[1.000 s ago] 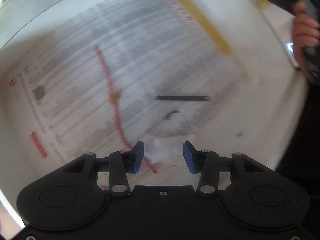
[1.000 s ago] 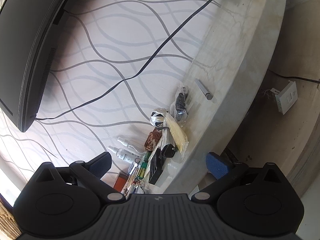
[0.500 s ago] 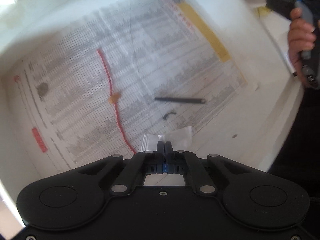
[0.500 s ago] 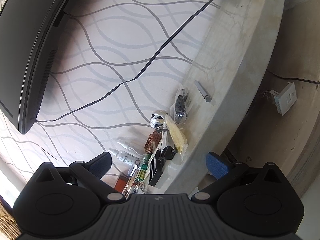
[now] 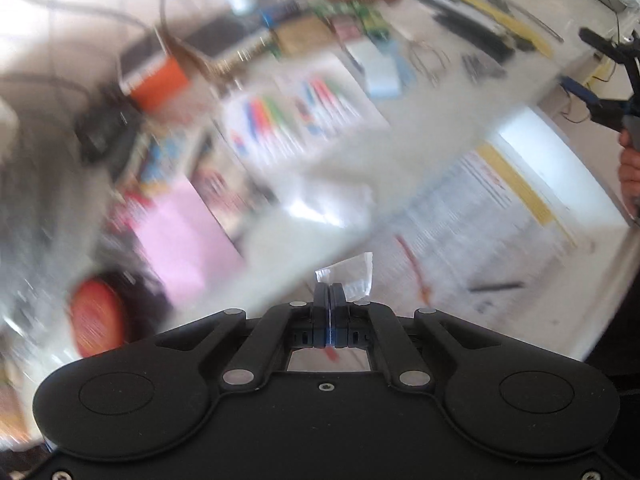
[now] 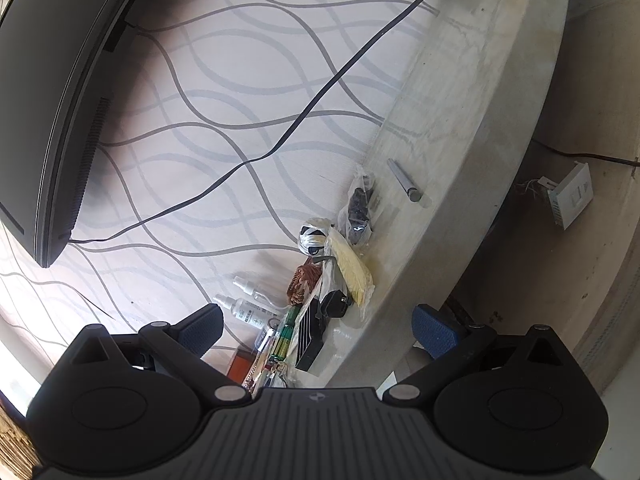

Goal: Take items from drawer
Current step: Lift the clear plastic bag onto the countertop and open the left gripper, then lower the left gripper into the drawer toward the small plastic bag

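In the left wrist view my left gripper is shut on a small clear plastic bag, which hangs above the open white drawer. The drawer is lined with printed newspaper. On the paper lie a red string and a thin black rod. The picture is blurred. At the far right a hand holds my right gripper beside the drawer. In the right wrist view my right gripper stands open and holds nothing, pointing along the stone counter.
The counter behind the drawer holds several items: marker packs, an orange box, a pink sheet and black bundles. Spray bottles, bagged parts, a metal tube, a monitor and a cable are ahead of my right gripper.
My left gripper closed on the clear bag in the drawer, then rose and tilted up, so the cluttered counter now fills its view. The right gripper has not moved.
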Demonstrator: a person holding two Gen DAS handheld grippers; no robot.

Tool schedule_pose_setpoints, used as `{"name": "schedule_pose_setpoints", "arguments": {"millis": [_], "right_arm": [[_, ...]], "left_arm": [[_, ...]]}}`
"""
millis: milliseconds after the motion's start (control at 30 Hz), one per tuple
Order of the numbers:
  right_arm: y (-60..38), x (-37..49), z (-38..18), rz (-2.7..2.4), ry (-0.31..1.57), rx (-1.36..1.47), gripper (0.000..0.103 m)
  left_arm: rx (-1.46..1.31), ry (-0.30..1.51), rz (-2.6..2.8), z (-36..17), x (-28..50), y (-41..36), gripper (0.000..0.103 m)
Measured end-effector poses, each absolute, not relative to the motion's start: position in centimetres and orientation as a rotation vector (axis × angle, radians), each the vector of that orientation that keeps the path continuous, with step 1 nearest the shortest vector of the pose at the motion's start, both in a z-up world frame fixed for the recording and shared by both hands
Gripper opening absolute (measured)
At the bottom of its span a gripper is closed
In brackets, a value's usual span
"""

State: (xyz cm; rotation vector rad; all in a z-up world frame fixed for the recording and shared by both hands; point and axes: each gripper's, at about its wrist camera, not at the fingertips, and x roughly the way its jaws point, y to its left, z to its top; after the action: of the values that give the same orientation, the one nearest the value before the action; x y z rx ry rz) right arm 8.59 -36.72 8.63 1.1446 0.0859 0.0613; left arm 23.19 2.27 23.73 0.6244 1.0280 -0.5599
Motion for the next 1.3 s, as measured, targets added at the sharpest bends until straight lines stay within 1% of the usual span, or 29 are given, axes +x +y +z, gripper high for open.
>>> {"name": "schedule_pose_setpoints", "arguments": {"millis": [100, 233, 333, 433, 500, 567, 633, 700, 733, 767, 800, 833, 900, 1000, 1100, 1233, 1300], "right_arm": [[-36.7, 8.4, 8.6, 0.061, 0.080, 1.146, 0.103], [-36.8, 8.4, 8.6, 0.061, 0.073, 1.155, 0.103], [-36.9, 8.5, 8.5, 0.066, 0.077, 1.157, 0.103], [-36.8, 8.6, 8.6, 0.070, 0.080, 1.155, 0.103], [-36.9, 8.6, 8.6, 0.070, 0.081, 1.156, 0.103], [-36.9, 8.6, 8.6, 0.070, 0.081, 1.157, 0.103], [-36.9, 8.6, 8.5, 0.071, 0.079, 1.157, 0.103], [-36.9, 8.7, 8.5, 0.069, 0.081, 1.156, 0.103], [-36.9, 8.7, 8.5, 0.068, 0.084, 1.155, 0.103], [-36.8, 8.8, 8.5, 0.068, 0.088, 1.153, 0.103], [-36.8, 8.8, 8.5, 0.067, 0.091, 1.149, 0.103], [-36.8, 8.9, 8.6, 0.065, 0.091, 1.146, 0.103], [-36.8, 8.9, 8.6, 0.064, 0.091, 1.144, 0.103], [-36.8, 8.9, 8.6, 0.068, 0.089, 1.153, 0.103], [-36.8, 8.9, 8.6, 0.072, 0.090, 1.153, 0.103], [-36.8, 8.9, 8.6, 0.075, 0.087, 1.152, 0.103], [-36.8, 8.8, 8.5, 0.075, 0.085, 1.156, 0.103]], "left_arm": [[0.672, 0.998, -0.557, 23.6, 24.8, 1.6, 0.001], [0.716, 1.025, -0.535, 21.8, 26.8, 1.9, 0.001], [0.716, 1.000, -0.545, 21.7, 27.5, 1.8, 0.002], [0.715, 0.981, -0.546, 22.0, 27.4, 1.5, 0.006], [0.745, 0.964, -0.530, 21.9, 26.9, 1.2, 0.014], [0.737, 0.934, -0.521, 22.1, 26.2, 1.4, 0.015], [0.656, 0.922, -0.596, 22.8, 25.2, 2.3, 0.015], [0.581, 0.969, -0.758, 22.9, 23.6, 2.7, 0.015], [0.570, 1.018, -0.808, 22.1, 22.7, 2.3, 0.016], [0.559, 1.074, -0.831, 20.9, 21.9, 1.8, 0.019], [0.536, 1.139, -0.842, 19.3, 21.4, 1.3, 0.025], [0.510, 1.206, -0.854, 17.7, 21.0, 0.8, 0.026], [0.469, 1.322, -0.885, 14.1, 20.3, 0.3, 0.026], [0.425, 1.425, -0.898, 10.0, 20.2, 0.4, 0.026], [0.376, 1.445, -0.898, 8.3, 20.7, 0.6, 0.026], [0.384, 1.438, -0.896, 7.2, 20.7, 0.1, 0.027], [0.408, 1.437, -0.894, 6.7, 20.4, -0.5, 0.030]]}}
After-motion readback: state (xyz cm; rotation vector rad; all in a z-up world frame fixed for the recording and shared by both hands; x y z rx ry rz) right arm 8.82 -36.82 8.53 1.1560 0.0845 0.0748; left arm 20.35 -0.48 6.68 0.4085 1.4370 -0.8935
